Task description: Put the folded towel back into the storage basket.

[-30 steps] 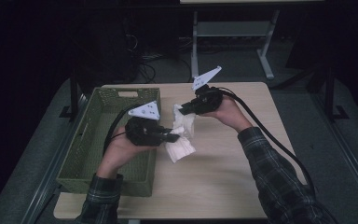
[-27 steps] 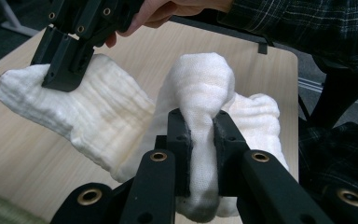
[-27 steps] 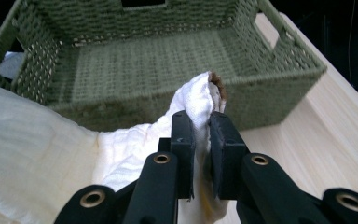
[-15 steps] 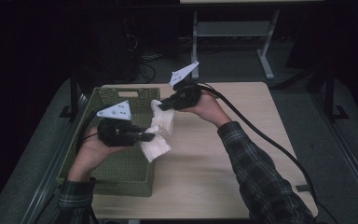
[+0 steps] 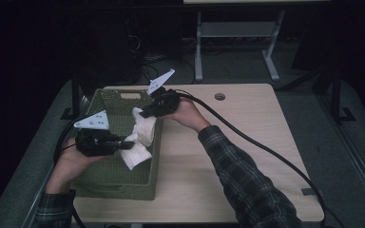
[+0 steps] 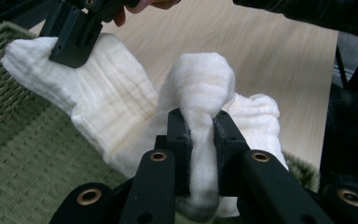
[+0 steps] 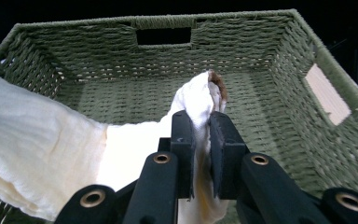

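Wooden table, dark room: you're holding the white cloth over the green basket, both left gripper and right gripper clamped on it. Next: lower, release.

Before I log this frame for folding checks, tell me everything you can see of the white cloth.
The white cloth looks like soft, ribbed cotton, folded into a thick bundle. It hangs in the air over the right edge of the green woven basket, partly above its inside. The left gripper pinches a bunched fold of it; the right gripper clamps another corner, where a small brown mark shows. Nothing else touches it.
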